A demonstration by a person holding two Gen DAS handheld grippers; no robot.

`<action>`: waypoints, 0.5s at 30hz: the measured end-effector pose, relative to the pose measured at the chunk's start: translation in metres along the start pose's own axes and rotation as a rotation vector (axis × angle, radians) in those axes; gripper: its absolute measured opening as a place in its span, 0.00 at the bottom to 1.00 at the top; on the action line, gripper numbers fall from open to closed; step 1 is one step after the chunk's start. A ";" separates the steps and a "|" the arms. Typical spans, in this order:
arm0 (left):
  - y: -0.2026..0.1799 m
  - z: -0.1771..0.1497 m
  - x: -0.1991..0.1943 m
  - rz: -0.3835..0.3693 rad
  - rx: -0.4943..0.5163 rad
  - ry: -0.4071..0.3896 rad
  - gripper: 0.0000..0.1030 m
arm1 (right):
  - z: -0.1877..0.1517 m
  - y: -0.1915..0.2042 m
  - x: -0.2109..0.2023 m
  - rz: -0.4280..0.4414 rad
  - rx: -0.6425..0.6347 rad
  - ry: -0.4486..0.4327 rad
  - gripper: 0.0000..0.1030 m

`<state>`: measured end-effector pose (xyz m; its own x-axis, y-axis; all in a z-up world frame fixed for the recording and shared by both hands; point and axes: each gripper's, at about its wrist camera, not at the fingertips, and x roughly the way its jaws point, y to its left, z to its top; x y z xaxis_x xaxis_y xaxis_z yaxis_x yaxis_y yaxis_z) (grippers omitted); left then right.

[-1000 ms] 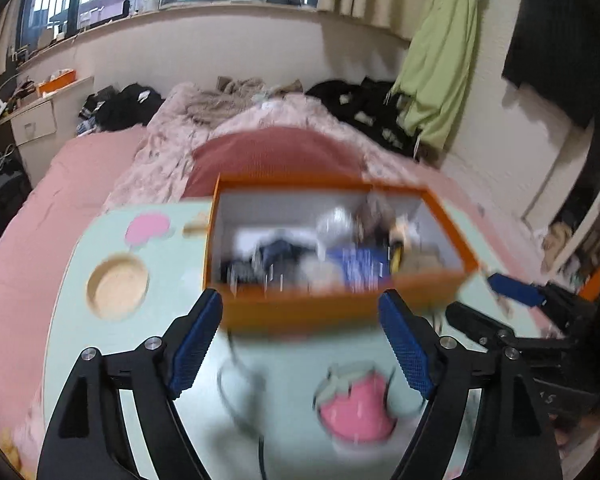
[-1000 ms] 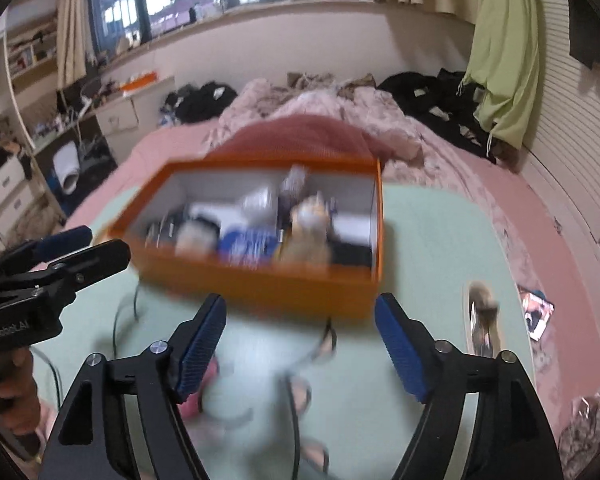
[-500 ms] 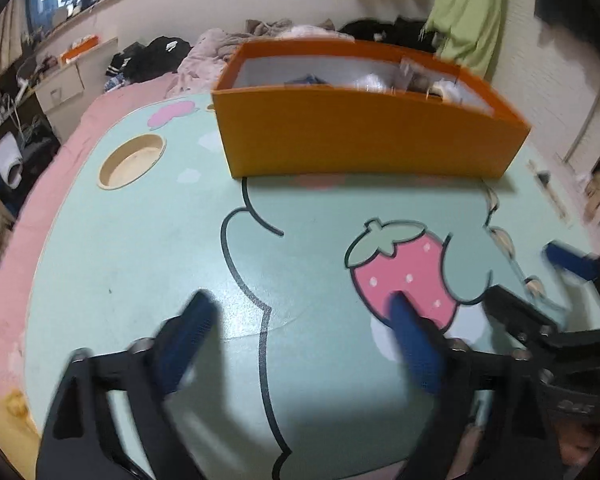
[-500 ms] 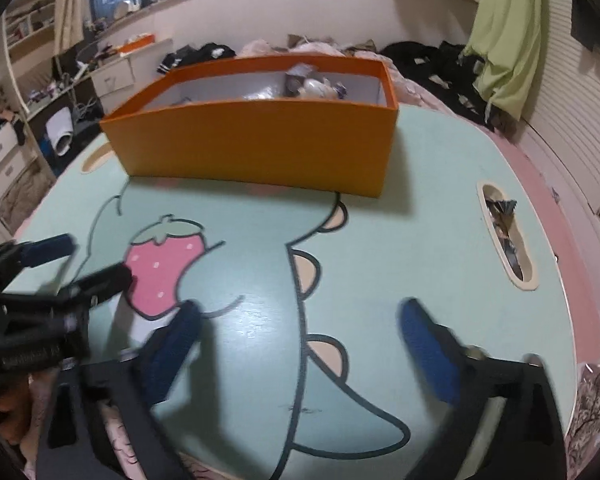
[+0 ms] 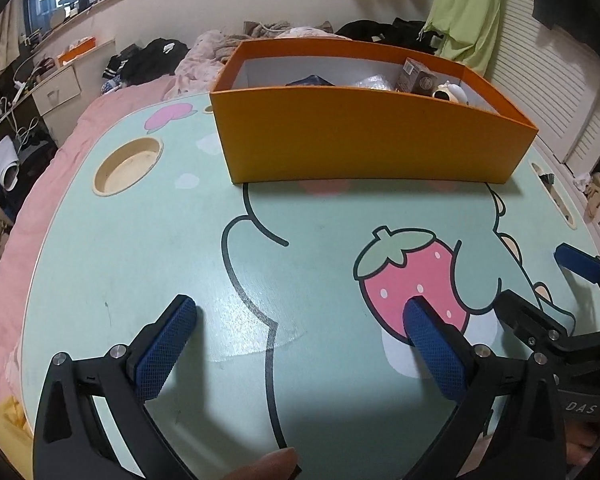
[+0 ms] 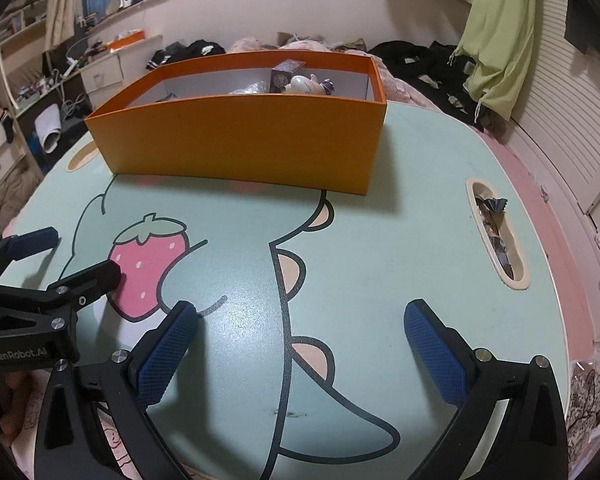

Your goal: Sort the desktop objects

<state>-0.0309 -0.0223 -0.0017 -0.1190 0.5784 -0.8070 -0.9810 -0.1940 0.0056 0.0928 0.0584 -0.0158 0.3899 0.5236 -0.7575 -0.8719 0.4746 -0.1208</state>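
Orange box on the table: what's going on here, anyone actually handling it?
Nobody is. A person holds both grippers low over the mint cartoon table, jaws open and empty: left gripper, right gripper. The orange box sits at the far side, already holding a small carton, a white figurine and other items.

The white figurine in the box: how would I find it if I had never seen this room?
Find the orange box on the mint-green table. Look over its front wall toward its far right corner. The figurine is the rounded white one, beside a dark carton and crinkled plastic.
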 end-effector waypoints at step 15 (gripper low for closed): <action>-0.001 0.000 -0.001 0.000 0.004 0.000 1.00 | 0.001 0.001 0.000 0.000 0.000 0.000 1.00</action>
<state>-0.0299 -0.0222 -0.0009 -0.1186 0.5783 -0.8072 -0.9816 -0.1909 0.0075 0.0918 0.0596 -0.0153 0.3902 0.5236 -0.7573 -0.8717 0.4749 -0.1208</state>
